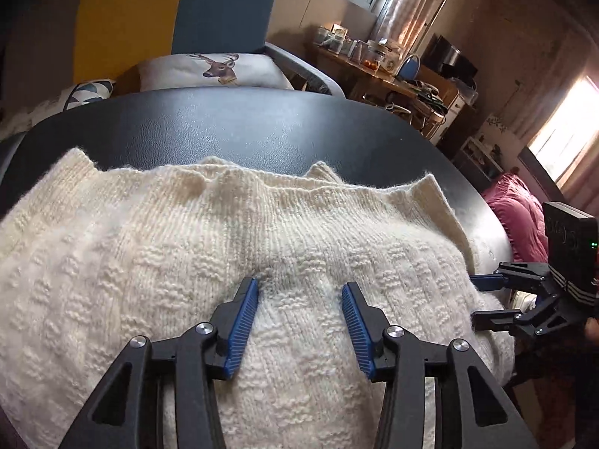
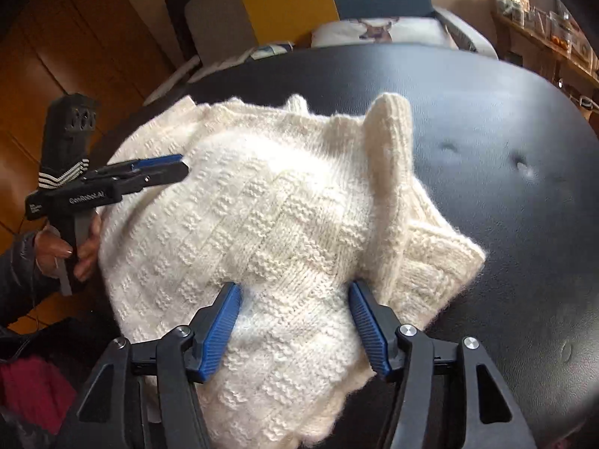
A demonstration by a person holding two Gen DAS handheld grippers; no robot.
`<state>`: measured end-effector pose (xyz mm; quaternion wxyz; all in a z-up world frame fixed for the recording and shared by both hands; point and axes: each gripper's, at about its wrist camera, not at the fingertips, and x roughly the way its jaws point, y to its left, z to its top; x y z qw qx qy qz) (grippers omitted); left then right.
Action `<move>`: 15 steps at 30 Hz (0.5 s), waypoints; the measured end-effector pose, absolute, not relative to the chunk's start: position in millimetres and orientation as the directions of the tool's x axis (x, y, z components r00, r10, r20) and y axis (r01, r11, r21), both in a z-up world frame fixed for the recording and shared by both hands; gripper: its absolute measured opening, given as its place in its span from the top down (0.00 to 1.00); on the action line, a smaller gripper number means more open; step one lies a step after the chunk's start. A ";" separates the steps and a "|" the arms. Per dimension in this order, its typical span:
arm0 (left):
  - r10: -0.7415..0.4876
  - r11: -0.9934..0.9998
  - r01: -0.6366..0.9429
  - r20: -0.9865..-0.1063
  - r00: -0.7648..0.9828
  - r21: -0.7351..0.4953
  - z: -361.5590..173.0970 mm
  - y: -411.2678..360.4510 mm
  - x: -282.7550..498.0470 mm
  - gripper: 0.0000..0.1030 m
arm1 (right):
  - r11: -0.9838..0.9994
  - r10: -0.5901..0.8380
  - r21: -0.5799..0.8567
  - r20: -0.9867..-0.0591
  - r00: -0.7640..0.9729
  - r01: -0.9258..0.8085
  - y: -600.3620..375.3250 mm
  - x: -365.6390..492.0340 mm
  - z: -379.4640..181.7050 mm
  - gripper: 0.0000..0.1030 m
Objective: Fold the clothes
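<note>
A cream knitted sweater point(image 1: 232, 247) lies bunched and partly folded on a black padded table point(image 1: 243, 131). My left gripper point(image 1: 300, 284) is open, and both blue-padded tips rest on the knit near its middle. My right gripper point(image 2: 294, 286) is also open, its tips pressed into the near edge of the sweater point(image 2: 269, 205). A ribbed sleeve point(image 2: 389, 157) lies folded over the right side of the sweater. In the left wrist view the right gripper point(image 1: 476, 301) shows at the sweater's right edge. The right wrist view has the left gripper point(image 2: 183, 165) at the sweater's left edge.
Behind the table point(image 2: 505, 112) stands a sofa with a yellow and blue back point(image 1: 168, 11) and a deer-print pillow point(image 1: 213, 69). A cluttered wooden desk point(image 1: 374, 71) is at the far right, with pink fabric point(image 1: 520, 217) beside the table. A hand point(image 2: 56, 250) holds the left gripper's handle.
</note>
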<state>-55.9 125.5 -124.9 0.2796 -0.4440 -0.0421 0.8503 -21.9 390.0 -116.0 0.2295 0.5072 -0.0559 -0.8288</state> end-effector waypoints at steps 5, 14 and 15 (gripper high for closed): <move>0.536 -0.837 -0.396 -0.712 -0.455 -0.377 -124.0 127.8 -50.9 0.49 | -0.909 -0.389 0.274 -0.829 -0.401 0.316 388.7 -26.7 -117.4 0.41; 0.553 -0.822 -0.250 -0.614 -0.563 -0.511 -77.9 -1.1 -16.6 0.47 | -0.932 -0.336 0.212 -0.806 -0.487 0.292 336.0 -25.7 -75.3 0.38; 0.514 -0.844 -0.222 -0.619 -0.595 -0.488 -74.2 -22.6 -8.9 0.47 | -0.926 -0.352 0.217 -0.792 -0.499 0.308 325.6 -26.7 -70.8 0.37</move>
